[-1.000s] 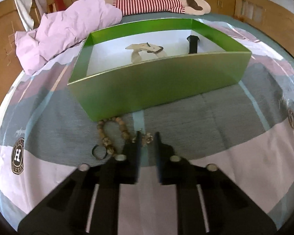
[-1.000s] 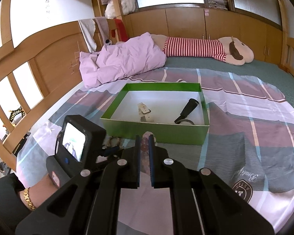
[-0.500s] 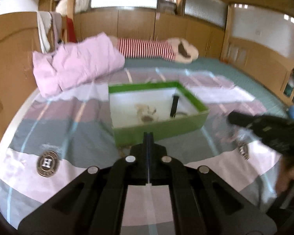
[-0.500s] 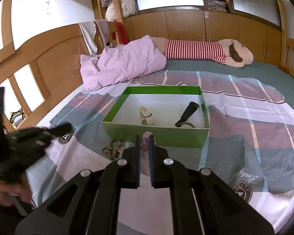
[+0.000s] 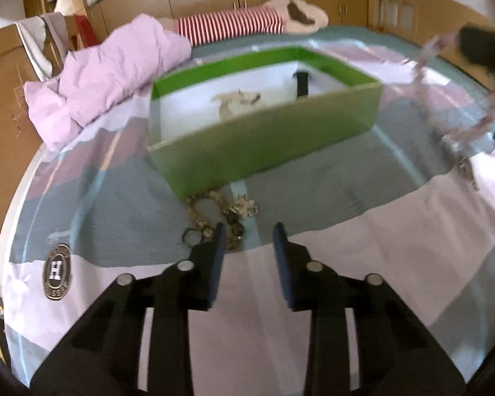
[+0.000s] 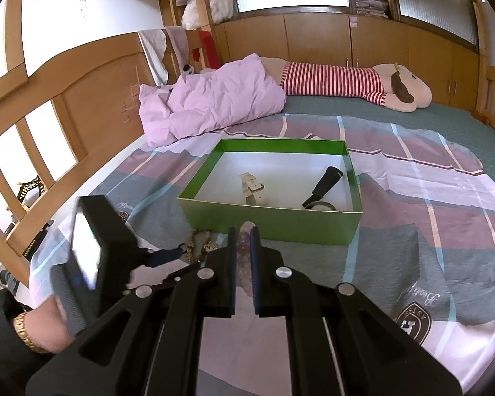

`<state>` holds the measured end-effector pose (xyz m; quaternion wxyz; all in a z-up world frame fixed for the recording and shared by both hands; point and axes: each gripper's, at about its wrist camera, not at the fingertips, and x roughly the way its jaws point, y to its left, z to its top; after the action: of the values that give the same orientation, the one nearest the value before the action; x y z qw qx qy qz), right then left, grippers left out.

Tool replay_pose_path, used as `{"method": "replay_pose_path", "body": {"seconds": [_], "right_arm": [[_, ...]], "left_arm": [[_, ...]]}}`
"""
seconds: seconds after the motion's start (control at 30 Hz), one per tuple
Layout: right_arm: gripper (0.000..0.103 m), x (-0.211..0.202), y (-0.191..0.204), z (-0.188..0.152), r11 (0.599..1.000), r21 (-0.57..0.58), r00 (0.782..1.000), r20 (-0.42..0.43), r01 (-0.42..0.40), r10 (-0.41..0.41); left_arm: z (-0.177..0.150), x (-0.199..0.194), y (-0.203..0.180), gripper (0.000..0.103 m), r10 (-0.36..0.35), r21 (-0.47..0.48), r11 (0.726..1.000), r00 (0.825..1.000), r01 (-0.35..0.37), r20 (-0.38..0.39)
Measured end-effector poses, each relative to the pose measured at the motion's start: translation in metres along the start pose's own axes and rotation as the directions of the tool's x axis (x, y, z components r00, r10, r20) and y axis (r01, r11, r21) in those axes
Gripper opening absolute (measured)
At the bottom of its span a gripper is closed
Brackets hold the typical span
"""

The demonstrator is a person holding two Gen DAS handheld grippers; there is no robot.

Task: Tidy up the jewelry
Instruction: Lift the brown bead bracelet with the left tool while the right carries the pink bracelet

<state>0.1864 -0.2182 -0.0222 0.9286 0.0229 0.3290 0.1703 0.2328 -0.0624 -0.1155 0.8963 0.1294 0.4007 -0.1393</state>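
My right gripper (image 6: 244, 239) is pinched on a pink bead bracelet (image 6: 243, 244), raised short of the green box (image 6: 270, 219). My left gripper (image 5: 249, 236) is spread and empty, just behind the brown bead strand (image 5: 214, 213) and what looks like a small sparkly piece (image 5: 246, 206), blurred here, lying on the bedspread (image 5: 363, 264) against the box's near wall. Inside already: a pale watch (image 6: 254, 188) and a black-strapped watch (image 6: 321, 188). I judge the job about half done.
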Motion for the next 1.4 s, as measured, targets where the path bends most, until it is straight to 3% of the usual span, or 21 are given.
{"method": "replay_pose_path", "body": {"seconds": [0.2, 0.3, 0.33, 0.53, 0.67, 0.83, 0.97, 1.1, 1.23, 1.4], "right_arm": [[0.008, -0.001, -0.008, 0.001, 1.0, 0.017, 1.0, 0.004, 0.005, -0.005], [0.008, -0.002, -0.009, 0.001, 1.0, 0.015, 1.0, 0.005, 0.004, -0.004], [0.008, -0.002, -0.009, 0.001, 1.0, 0.014, 1.0, 0.005, 0.003, -0.003], [0.008, -0.003, -0.009, 0.001, 1.0, 0.015, 1.0, 0.007, 0.005, -0.005], [0.008, -0.004, -0.005, 0.001, 1.0, 0.011, 1.0, 0.01, 0.002, -0.003], [0.008, -0.006, -0.002, 0.001, 1.0, 0.006, 1.0, 0.016, 0.001, -0.001], [0.008, -0.009, 0.001, 0.0, 1.0, 0.001, 1.0, 0.02, 0.003, -0.003], [0.008, -0.014, 0.007, -0.003, 1.0, -0.007, 1.0, 0.031, -0.003, 0.003], [0.008, -0.017, 0.019, -0.008, 1.0, -0.021, 0.999, 0.039, -0.013, 0.014], [0.008, -0.013, 0.031, -0.015, 0.999, -0.04, 0.999, 0.028, -0.022, 0.023]], "left_arm": [[-0.004, 0.042, 0.003, 0.026, 0.044, -0.007, 0.999, 0.994, -0.045, -0.099], [-0.003, 0.045, 0.012, 0.022, 0.027, -0.055, 0.998, 0.994, -0.033, -0.105], [-0.002, 0.045, 0.013, 0.009, 0.03, -0.059, 0.998, 0.994, -0.036, -0.107], [-0.003, 0.033, 0.021, 0.008, 0.024, -0.097, 0.995, 0.995, -0.033, -0.095], [-0.002, 0.003, 0.03, 0.008, 0.008, -0.14, 0.99, 0.999, -0.014, -0.045], [0.004, -0.063, 0.034, 0.007, -0.034, -0.141, 0.989, 0.997, 0.044, 0.071], [0.009, -0.125, 0.045, 0.008, -0.074, -0.173, 0.979, 0.976, 0.111, 0.206], [0.004, -0.162, 0.057, 0.008, -0.109, -0.223, 0.959, 0.951, 0.178, 0.291], [0.004, -0.176, 0.055, 0.008, -0.119, -0.232, 0.951, 0.933, 0.206, 0.339], [0.009, -0.165, 0.05, 0.008, -0.124, -0.247, 0.946, 0.937, 0.211, 0.326]]}}
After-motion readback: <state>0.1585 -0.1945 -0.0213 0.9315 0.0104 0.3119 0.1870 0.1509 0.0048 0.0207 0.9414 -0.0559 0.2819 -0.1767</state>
